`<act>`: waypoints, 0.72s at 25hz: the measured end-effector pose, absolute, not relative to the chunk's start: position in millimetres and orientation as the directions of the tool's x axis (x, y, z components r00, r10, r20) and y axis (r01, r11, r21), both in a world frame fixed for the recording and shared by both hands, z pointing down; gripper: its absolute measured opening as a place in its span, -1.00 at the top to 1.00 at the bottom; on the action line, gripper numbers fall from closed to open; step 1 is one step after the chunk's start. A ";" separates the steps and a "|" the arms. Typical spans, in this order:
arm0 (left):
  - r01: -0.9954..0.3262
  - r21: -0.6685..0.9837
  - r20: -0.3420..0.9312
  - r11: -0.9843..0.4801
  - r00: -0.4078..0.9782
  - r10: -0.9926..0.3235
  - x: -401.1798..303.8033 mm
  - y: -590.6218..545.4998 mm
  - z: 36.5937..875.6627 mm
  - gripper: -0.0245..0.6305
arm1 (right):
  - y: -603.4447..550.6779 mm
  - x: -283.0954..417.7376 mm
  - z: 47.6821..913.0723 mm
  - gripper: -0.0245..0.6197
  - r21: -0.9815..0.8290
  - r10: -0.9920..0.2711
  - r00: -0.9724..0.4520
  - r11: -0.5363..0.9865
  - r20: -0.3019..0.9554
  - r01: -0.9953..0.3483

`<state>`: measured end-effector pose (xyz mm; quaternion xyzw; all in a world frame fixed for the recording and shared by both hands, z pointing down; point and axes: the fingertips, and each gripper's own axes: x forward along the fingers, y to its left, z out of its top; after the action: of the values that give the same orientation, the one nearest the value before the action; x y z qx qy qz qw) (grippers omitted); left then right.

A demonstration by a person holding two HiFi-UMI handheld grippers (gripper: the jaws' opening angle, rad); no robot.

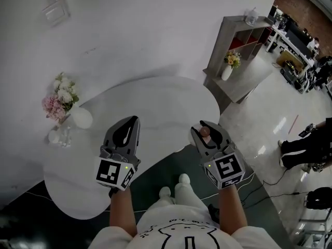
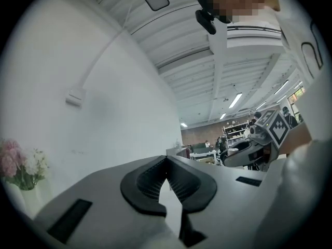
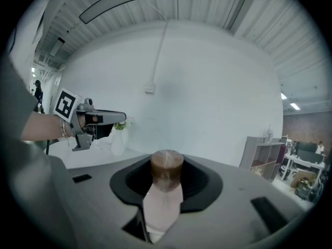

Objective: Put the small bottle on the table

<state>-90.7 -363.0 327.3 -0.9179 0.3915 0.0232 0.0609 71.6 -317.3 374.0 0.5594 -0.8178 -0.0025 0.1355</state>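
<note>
bottle count: one small bottle point(image 3: 165, 193), in right hand-held gripper point(image 1: 203, 128); one table point(image 1: 155, 97).

bright, even indoor light from ceiling strips point(image 2: 235, 100); glare on the glossy floor point(image 1: 280, 123); both gripper views fisheye-warped with dark vignetted corners; soft shadows.

Left claw point(image 2: 166, 160) jaws together, empty; flowers point(image 2: 18, 165) far left; right claw point(image 2: 232, 157) at right edge.
</note>
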 end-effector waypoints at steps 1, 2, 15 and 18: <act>-0.724 -0.091 -0.086 -0.684 0.690 -0.719 -88.4 -366.2 330.7 0.92 | -321.8 74.2 378.3 0.55 0.152 -0.913 -0.339 0.377 0.225 -0.914; -0.728 -0.091 -0.081 -0.680 0.686 -0.723 -86.3 -369.6 333.9 0.92 | -326.7 77.0 382.7 0.55 0.148 -0.911 -0.342 0.380 0.232 -0.913; -0.775 -0.093 -0.001 -0.625 0.628 -0.778 -49.0 -446.1 371.1 0.92 | -424.7 107.7 445.1 0.55 0.081 -0.854 -0.437 0.475 0.281 -0.876; -0.783 -0.078 0.028 -0.617 0.617 -0.786 -43.7 -463.9 386.0 0.92 | -449.4 113.0 464.0 0.55 0.050 -0.837 -0.457 0.493 0.302 -0.869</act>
<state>-43.7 -463.9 386.0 -0.8988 0.4364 -0.0296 0.0291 113.0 -449.4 464.0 0.5006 -0.8517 0.0555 0.1444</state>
